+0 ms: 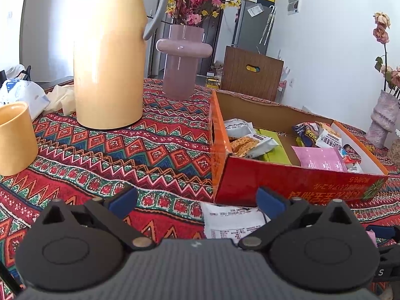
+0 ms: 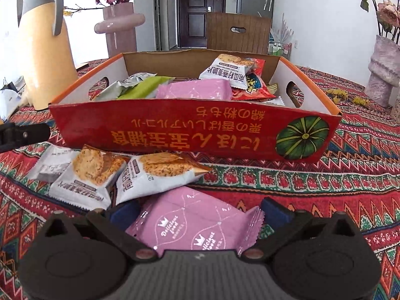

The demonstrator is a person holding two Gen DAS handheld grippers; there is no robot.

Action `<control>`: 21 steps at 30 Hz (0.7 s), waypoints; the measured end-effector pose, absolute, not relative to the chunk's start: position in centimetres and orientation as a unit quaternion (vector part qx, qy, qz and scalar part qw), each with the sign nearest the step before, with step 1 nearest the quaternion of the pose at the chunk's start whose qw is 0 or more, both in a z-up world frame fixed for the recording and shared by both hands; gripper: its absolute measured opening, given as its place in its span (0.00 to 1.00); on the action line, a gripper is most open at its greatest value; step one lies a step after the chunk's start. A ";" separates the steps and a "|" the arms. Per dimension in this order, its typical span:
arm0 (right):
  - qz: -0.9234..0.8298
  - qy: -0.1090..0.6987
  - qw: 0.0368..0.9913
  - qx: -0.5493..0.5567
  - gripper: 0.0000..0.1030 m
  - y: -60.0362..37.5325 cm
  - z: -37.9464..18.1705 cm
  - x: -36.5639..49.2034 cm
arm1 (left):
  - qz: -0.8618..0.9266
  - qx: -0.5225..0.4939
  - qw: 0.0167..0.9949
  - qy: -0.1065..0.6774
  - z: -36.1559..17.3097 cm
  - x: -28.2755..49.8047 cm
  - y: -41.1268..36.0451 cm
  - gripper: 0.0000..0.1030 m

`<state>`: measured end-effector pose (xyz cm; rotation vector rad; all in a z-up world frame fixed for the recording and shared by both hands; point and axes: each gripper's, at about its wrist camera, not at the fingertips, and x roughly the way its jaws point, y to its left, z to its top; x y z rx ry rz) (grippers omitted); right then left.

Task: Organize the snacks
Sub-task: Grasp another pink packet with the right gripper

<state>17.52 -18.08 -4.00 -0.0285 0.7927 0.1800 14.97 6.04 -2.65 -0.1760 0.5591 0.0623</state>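
The right gripper (image 2: 200, 213), fingers apart, straddles a pink snack packet (image 2: 197, 221) lying on the tablecloth before the red box (image 2: 190, 127); light, crinkly and slippery, it seems best pinched mid-body, while the left gripper (image 1: 197, 201) hangs open.

Glossy printed cardboard box (image 2: 175, 130), shiny plastic pink packet (image 2: 195, 222), woven patterned cloth (image 1: 130, 155).

The yellow thermos (image 1: 110, 57) ran off the top edge in the left wrist view. The box's red front wall (image 2: 192, 130) hid the lower halves of the packets inside. The pink packet (image 2: 197, 222) vanished partly beneath the right gripper (image 2: 200, 215).
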 end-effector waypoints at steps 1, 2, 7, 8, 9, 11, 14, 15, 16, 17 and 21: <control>0.086 0.384 0.919 -0.014 1.00 -18.5 -4.0 17.3 | 0.031 -0.087 0.957 0.275 -2.6 15.0 6.0 1.00; 0.085 0.384 0.919 -0.014 1.00 -19.0 -4.0 17.1 | 0.031 -0.087 0.957 0.275 -2.6 15.0 6.1 1.00; 0.087 0.371 0.924 -0.005 0.98 -20.6 -4.2 15.7 | 0.033 -0.088 0.957 0.275 -2.6 15.0 6.1 1.00; 0.088 0.368 0.926 -0.005 0.97 -20.8 -4.2 15.4 | 0.034 -0.088 0.957 0.276 -2.6 15.0 6.1 1.00; 0.088 0.365 0.927 -0.004 0.93 -20.9 -4.2 15.1 | 0.034 -0.087 0.956 0.276 -2.6 15.0 6.1 1.00; 0.087 0.357 0.930 -0.003 0.87 -21.2 -4.1 14.5 | 0.035 -0.087 0.956 0.277 -2.6 15.0 6.0 1.00; 0.088 0.347 0.934 -0.002 0.75 -21.5 -4.0 13.7 | 0.037 -0.087 0.956 0.278 -2.7 15.0 6.1 1.00; 0.089 0.344 0.935 -0.001 0.71 -21.6 -4.0 13.5 | 0.038 -0.087 0.956 0.278 -2.7 15.0 6.1 1.00; 0.089 0.342 0.935 0.000 0.68 -21.7 -4.0 13.3 | 0.039 -0.087 0.956 0.278 -2.7 15.0 6.1 1.00; 0.090 0.340 0.936 0.002 0.67 -21.8 -4.0 13.2 | 0.039 -0.087 0.956 0.279 -2.7 15.1 6.1 1.00; 0.092 0.333 0.938 0.010 0.64 -22.2 -3.9 12.8 | 0.043 -0.087 0.955 0.282 -2.8 15.2 6.1 1.00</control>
